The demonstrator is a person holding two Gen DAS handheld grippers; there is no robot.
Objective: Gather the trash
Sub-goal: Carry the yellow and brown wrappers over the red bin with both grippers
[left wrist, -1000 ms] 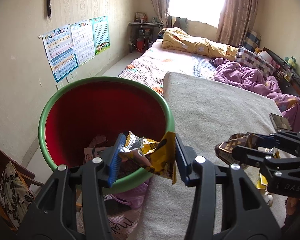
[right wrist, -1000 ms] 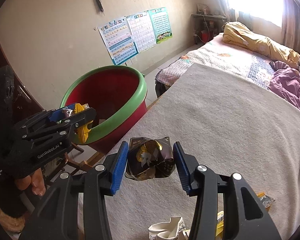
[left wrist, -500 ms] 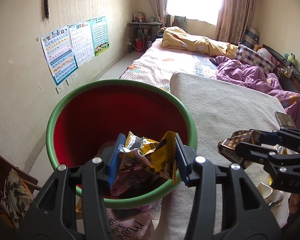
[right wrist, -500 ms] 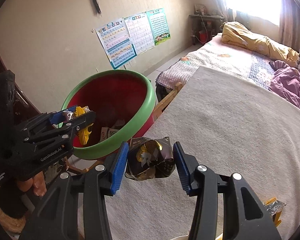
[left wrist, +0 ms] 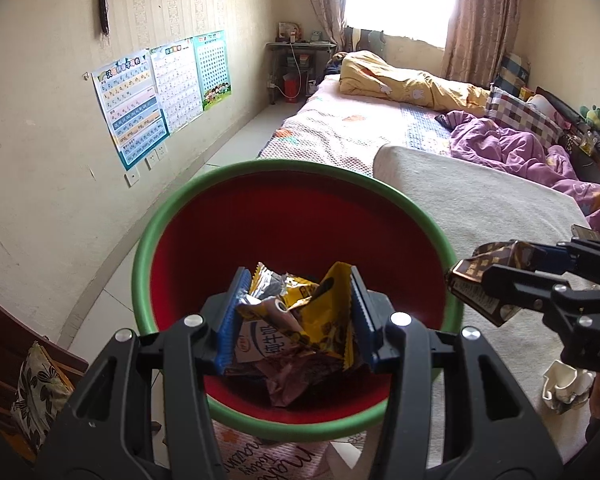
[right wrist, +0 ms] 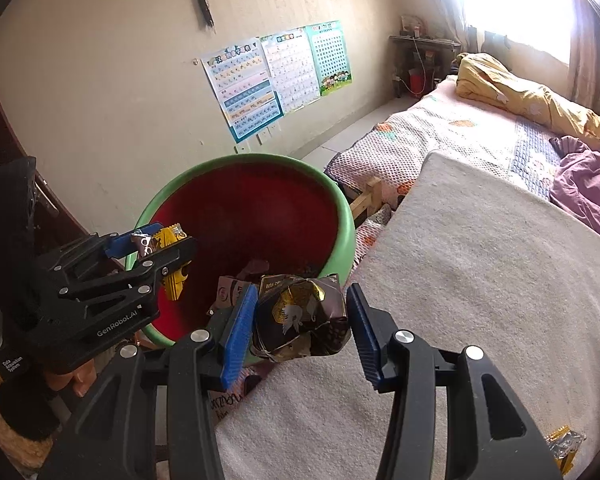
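Observation:
A red bin with a green rim stands beside the bed, with several wrappers in its bottom. My left gripper hangs over the bin's inside, shut on a crumpled yellow snack wrapper. The same gripper shows at the left of the right wrist view, above the bin's near rim. My right gripper is shut on a crumpled dark brown and gold wrapper, at the bin's rim by the edge of the cream blanket. That brown wrapper sits just right of the bin in the left wrist view.
A crushed white cup and a gold wrapper lie on the cream blanket. Yellow and purple bedding cover the far bed. Posters hang on the left wall. A cushioned wooden chair stands at lower left.
Both grippers have moved left toward the bin with their wrappers still held. The left one now hangs over the bin's inside, and the right one has reached its rim.

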